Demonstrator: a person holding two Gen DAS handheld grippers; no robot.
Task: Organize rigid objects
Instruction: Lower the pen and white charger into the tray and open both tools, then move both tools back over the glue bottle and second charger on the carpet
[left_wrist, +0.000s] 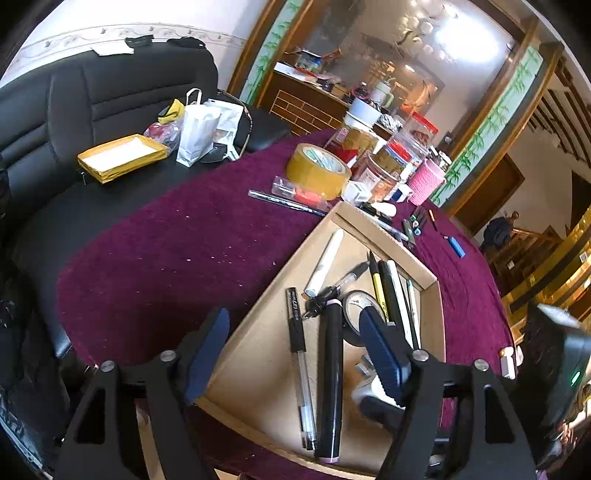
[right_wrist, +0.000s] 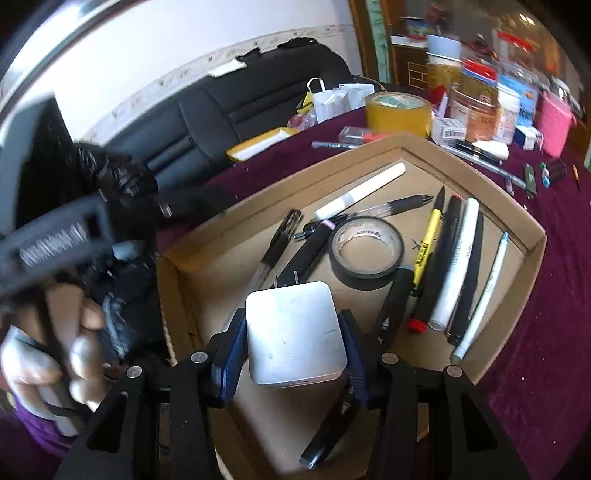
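1. My right hand-held gripper (right_wrist: 293, 354) is gripping one white box (right_wrist: 295, 332) above the cardboard tray (right_wrist: 532, 236).
2. My left hand-held gripper (left_wrist: 295, 354) is hanging open, empty.
3. One black tape roll (right_wrist: 365, 251) is lying at twelve o'clock from the box.

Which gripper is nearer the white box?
Right. The right gripper is clamped on the white box over the cardboard tray; the left gripper hangs open beside it.

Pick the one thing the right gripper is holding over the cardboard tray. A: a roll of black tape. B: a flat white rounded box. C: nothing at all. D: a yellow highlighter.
B: the right gripper has its blue pads pressed on both sides of the flat white box, while the black tape and yellow highlighter lie loose in the cardboard tray.
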